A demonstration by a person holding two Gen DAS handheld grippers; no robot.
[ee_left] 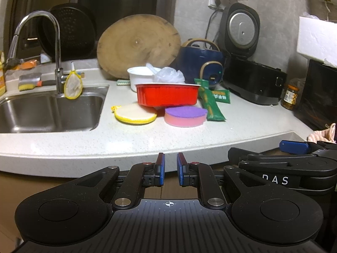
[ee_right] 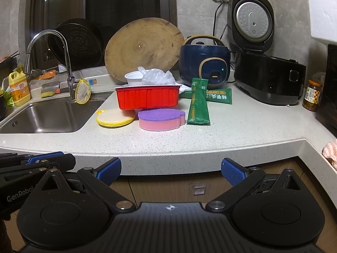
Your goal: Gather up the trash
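Trash is sitting in a cluster on the counter (ee_right: 231, 130), and the red tray (ee_right: 147, 99) is serving as its middle. Behind the red tray a white cup (ee_right: 133, 78) and a crumpled plastic bag (ee_right: 157, 76) are standing against it; the bag is possibly lying partly inside the tray, though the rim is hiding that. To the right of the red tray two green packets (ee_right: 199, 105) are lying flat, one overlapping the other. Just in front of the red tray a purple and pink sponge (ee_right: 161, 119) and a round yellow-edged scrubber (ee_right: 115, 118) are resting, both partly tucked under its edge. Left of the red tray the sink (ee_right: 48, 118) is sitting under a curved tap (ee_right: 67, 63). Behind the red tray a round wooden board (ee_right: 143, 46) is leaning on the wall, with a blue cooker (ee_right: 205, 63) and an open black cooker (ee_right: 269, 78) farther right.

The left claw (ee_left: 170, 169) is hanging below the counter's front edge with its jaws nearly closed on nothing, only a narrow gap between them. The right claw (ee_right: 171, 171) is hanging alongside, spread wide and empty.
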